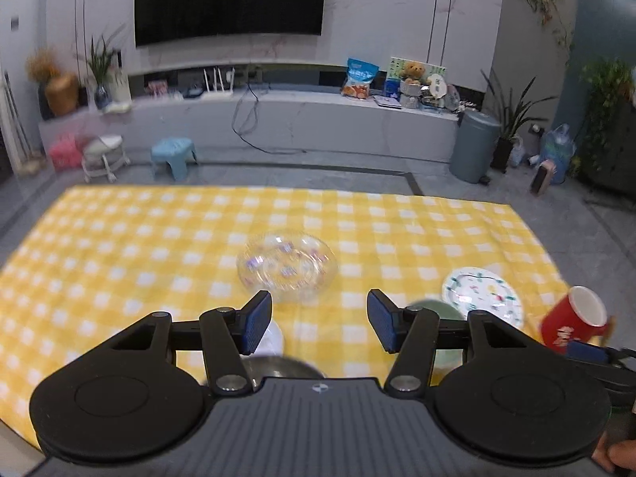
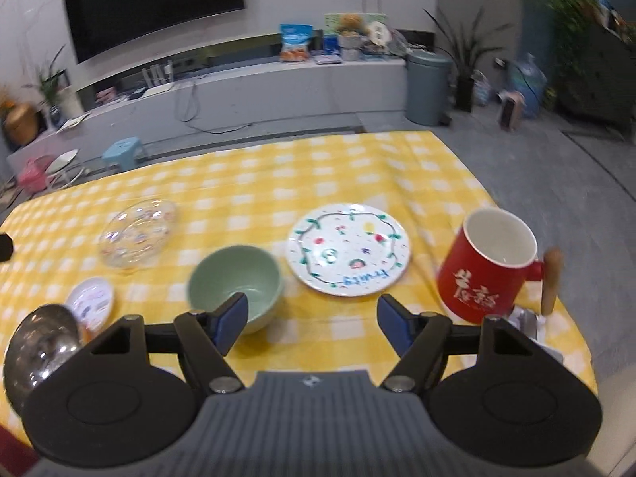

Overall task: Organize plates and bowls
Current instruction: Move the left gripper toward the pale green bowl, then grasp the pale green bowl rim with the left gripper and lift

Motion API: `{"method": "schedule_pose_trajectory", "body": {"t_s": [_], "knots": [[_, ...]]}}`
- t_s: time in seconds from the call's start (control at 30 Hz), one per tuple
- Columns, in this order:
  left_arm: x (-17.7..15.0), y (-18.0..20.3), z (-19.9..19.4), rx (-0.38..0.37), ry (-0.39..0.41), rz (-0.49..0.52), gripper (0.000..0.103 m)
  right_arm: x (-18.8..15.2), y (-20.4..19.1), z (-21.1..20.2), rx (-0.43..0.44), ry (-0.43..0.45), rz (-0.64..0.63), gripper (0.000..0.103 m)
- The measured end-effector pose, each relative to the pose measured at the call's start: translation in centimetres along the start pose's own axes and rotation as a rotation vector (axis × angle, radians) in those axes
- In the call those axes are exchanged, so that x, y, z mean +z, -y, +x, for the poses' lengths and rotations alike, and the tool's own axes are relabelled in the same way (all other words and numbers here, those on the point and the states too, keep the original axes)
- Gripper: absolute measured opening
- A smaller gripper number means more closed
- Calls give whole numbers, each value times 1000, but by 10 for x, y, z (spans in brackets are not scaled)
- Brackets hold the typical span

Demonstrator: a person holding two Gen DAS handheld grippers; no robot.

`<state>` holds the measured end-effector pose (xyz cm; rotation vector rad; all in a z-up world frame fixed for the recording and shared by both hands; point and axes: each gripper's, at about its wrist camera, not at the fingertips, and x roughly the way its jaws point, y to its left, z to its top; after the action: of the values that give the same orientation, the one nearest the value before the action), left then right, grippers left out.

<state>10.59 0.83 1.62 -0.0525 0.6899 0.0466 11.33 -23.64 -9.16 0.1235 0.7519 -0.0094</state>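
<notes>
On the yellow checked tablecloth [image 2: 258, 183] lie a clear glass dish [image 2: 137, 232], a pale green bowl [image 2: 235, 274], a painted white plate [image 2: 349, 249], a small white saucer [image 2: 90, 302] and a steel bowl [image 2: 41, 342]. My right gripper [image 2: 312, 318] hovers open just in front of the green bowl and the painted plate, nothing between its fingers. My left gripper [image 1: 320, 314] is open and empty above the cloth, with the glass dish [image 1: 287, 266] just beyond it. The green bowl [image 1: 431, 306], the saucer [image 1: 272, 338] and the steel bowl [image 1: 278, 367] are partly hidden behind its fingers. The painted plate [image 1: 482, 292] lies to the right.
A red mug [image 2: 491, 266] with a wooden handle stands near the table's right edge, seen also in the left wrist view as a red mug [image 1: 574, 318]. Beyond the table are a grey floor, a blue stool [image 1: 173, 157], a grey bin [image 1: 474, 145] and a TV bench.
</notes>
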Motion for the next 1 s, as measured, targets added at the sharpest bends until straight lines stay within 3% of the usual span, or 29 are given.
{"method": "schedule_pose_trajectory", "body": {"t_s": [0.17, 0.3, 0.4, 0.67, 0.83, 1.0], "knots": [[13, 3, 16, 44, 15, 27, 65, 1, 1, 10, 42, 6, 90, 71], [13, 6, 31, 25, -15, 62, 65, 1, 5, 26, 72, -18, 167, 70], [10, 12, 47, 1, -54, 87, 65, 3, 7, 44, 85, -33, 204, 64], [7, 34, 100, -181, -215, 165, 64, -10, 14, 88, 178, -51, 308, 44], [0, 49, 140, -202, -336, 177, 44, -17, 11, 107, 200, -97, 331, 41], [-7, 59, 169, -194, -385, 212, 35, -23, 4, 116, 196, -121, 320, 33]]}}
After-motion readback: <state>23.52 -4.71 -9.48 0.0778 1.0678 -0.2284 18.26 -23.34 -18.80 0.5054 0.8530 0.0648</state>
